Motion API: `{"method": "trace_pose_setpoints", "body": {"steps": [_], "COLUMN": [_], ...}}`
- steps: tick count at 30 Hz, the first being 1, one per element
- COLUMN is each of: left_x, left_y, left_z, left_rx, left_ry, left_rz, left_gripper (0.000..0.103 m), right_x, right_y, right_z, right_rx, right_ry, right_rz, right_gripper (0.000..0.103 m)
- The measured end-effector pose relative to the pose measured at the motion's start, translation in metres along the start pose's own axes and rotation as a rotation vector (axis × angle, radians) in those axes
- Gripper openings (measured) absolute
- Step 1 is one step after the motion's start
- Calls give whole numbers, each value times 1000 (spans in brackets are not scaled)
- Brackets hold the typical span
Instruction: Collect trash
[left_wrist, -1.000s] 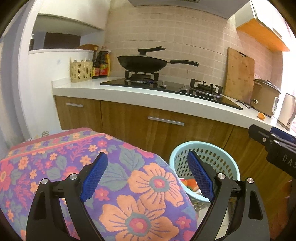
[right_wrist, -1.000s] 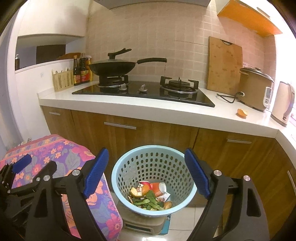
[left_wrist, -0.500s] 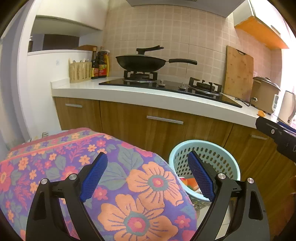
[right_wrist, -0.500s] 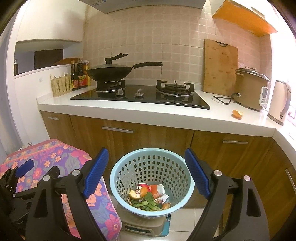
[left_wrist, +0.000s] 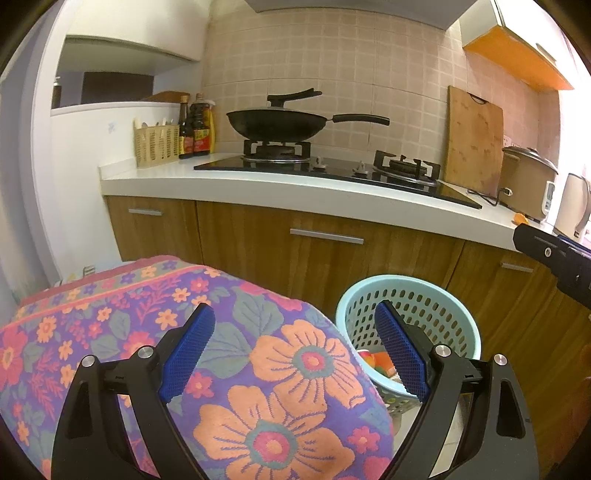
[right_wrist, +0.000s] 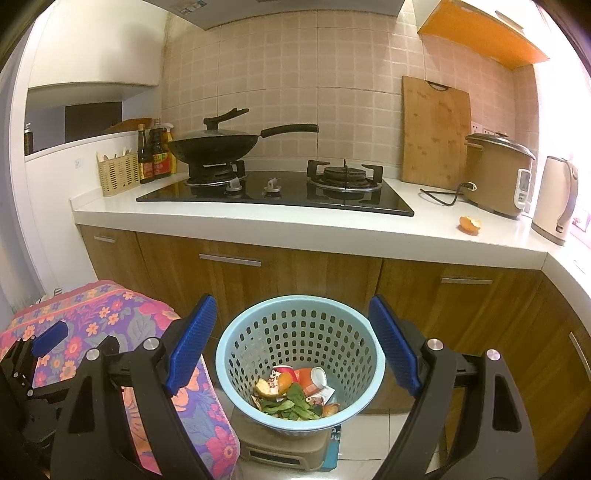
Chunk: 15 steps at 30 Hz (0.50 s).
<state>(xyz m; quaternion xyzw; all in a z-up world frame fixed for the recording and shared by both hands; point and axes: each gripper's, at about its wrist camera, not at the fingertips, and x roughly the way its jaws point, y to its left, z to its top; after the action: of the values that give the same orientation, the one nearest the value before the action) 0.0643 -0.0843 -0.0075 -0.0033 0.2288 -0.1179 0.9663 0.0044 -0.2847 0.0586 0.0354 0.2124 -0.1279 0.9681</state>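
Both views have been raised a little vs. 1 s ago: more countertop is seen, and the pale blue perforated plastic basket (right_wrist: 300, 356) sits lower in frame, w/ the right gripper (right_wrist: 291, 345) lifted back from it. Its jaws are spread wide, nothing held; the blue ribbed pads (right_wrist: 192, 343) frame the basket rim on either side w/o touching.

Inside the basket, trash is piled at the bottom: green leafy scraps (right_wrist: 291, 404), a crushed orange-and-red drink can (right_wrist: 308, 378), peel bits and torn paper. The basket is set on a beige box-like stand (right_wrist: 282, 445) on the tiled floor, in front of the wooden cabinet doors (right_wrist: 295, 275).

An orange peel piece (right_wrist: 470, 224) is left on the white countertop (right_wrist: 258, 221), well apart from the right gripper, near the brown rice cooker (right_wrist: 496, 173) and its black cord.

The left gripper (left_wrist: 295, 354) is held wide open too, empty, over a purple floral cloth-covered surface (left_wrist: 258, 369); the basket (left_wrist: 410, 314) is seen just beside the cloth, behind its right pad. The right gripper's black body (left_wrist: 554, 258) shows at the frame's right edge.

A black wok (right_wrist: 218, 142) is seen on the gas hob's left burner.
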Motion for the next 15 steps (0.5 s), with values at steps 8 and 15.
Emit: {"method": "trace_pose_setpoints", "body": {"steps": [8,15], "left_x": [-4,-5], "left_y": [-1,-2], "left_z": [1,1], "left_rx": [23,24], "left_ry": [-21,-21], "left_rz": [21,22], "left_gripper": [89,89], "right_x": [2,1], "right_y": [-5,-7], "right_z": [0,-1], "right_rx": [9,16], "right_ry": [3,0], "right_rz": [-13,-11], "right_gripper": [80,80]}}
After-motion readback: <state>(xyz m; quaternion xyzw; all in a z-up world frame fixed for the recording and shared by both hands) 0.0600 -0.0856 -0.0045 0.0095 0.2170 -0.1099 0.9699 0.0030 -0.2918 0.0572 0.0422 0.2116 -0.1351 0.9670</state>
